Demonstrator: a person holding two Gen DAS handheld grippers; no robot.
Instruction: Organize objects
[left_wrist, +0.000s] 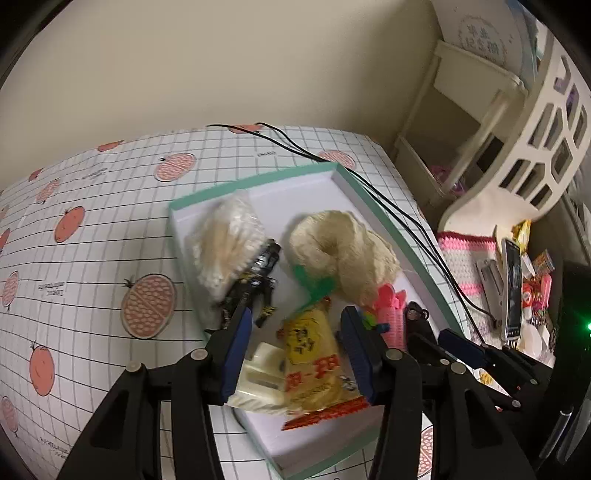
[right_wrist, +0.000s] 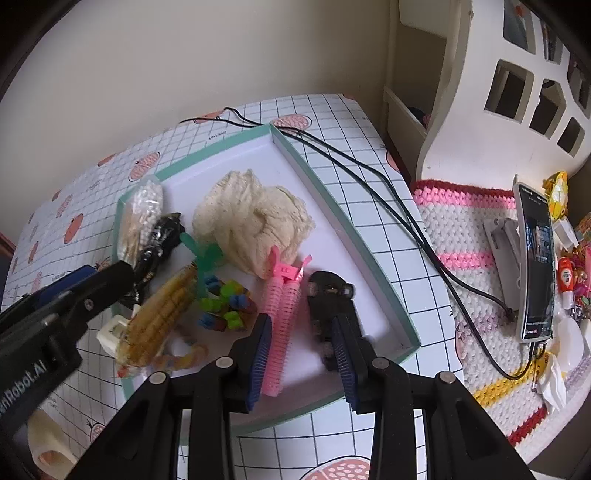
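Most items already sit inside the shallow white tray with mint-green rim (right_wrist: 369, 254): cream yarn ball (right_wrist: 255, 218), pink hair rollers (right_wrist: 282, 314), yellow snack packet (left_wrist: 314, 354). Left gripper (left_wrist: 295, 354) jaws apart, straddling the packet; right gripper (right_wrist: 303, 354) open above the rollers. Sorting likely unfinished.

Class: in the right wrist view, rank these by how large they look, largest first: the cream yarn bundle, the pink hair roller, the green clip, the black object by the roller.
1. Cream yarn bundle.
2. Pink hair roller and black object: too similar to separate, and both lie nearer the camera.
3. Green clip.
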